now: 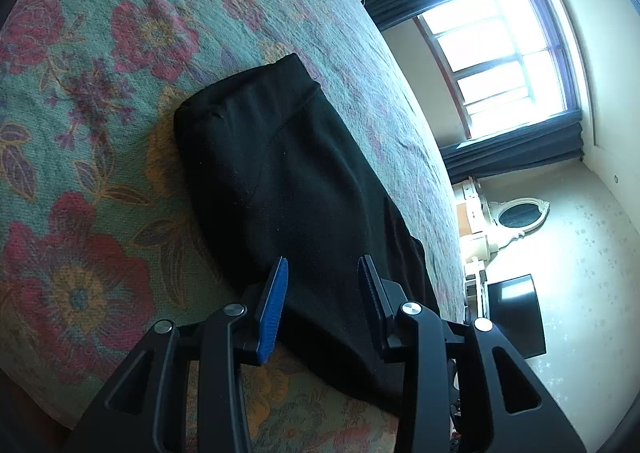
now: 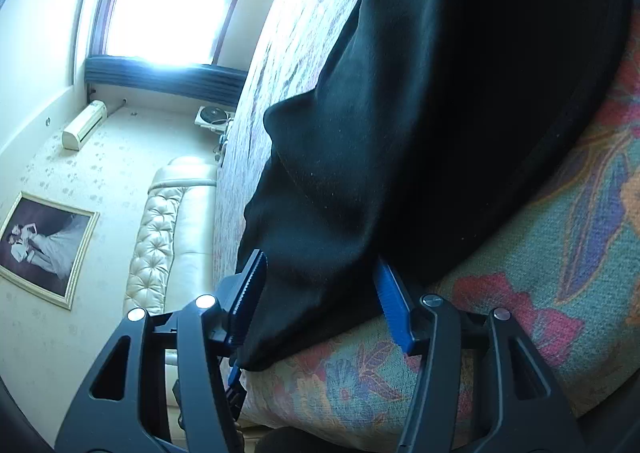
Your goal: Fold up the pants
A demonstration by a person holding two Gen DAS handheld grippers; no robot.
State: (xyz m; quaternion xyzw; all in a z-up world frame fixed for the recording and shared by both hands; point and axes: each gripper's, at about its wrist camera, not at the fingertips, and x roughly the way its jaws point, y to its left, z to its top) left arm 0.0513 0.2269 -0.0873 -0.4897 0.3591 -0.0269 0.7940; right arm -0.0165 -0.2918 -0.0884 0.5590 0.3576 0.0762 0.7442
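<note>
- both of my grippers have their jaws spread wide, with black cloth lying in the gap of each and neither pair pressed onto it.
- left gripper (image 1: 323, 267): its blue ribbed pads (image 1: 274, 303) stand apart on either side of the black soft-knit pants (image 1: 280, 173); i cannot tell whether the pads touch the cloth.
- from the left gripper, the pants stretch straight ahead of the jaws as a long folded bundle, ending in a squared, banded end far in front.
- the bundle lies on the teal woven bedspread with red and orange flowers (image 1: 100, 101), which spreads out to the left of my left jaws and beyond the far end of the pants.
- right of the left jaws, past the bed edge, are a bright window with dark blue curtains (image 1: 504, 65), an oval white-framed mirror (image 1: 520, 217) and a dark flat screen (image 1: 516, 313).
- right gripper (image 2: 320, 269): jaws also held apart, with a loose, rumpled end of the pants (image 2: 400, 133) lying between and ahead of them, the cloth rising up and to the right.
- the flowered bedspread (image 2: 560, 253) shows under and to the right of the right jaws.
- left of the right jaws are a cream tufted headboard (image 2: 160, 237), a framed wedding photo (image 2: 44, 249) on the wall, and a white wall air conditioner (image 2: 84, 125) farther ahead.
</note>
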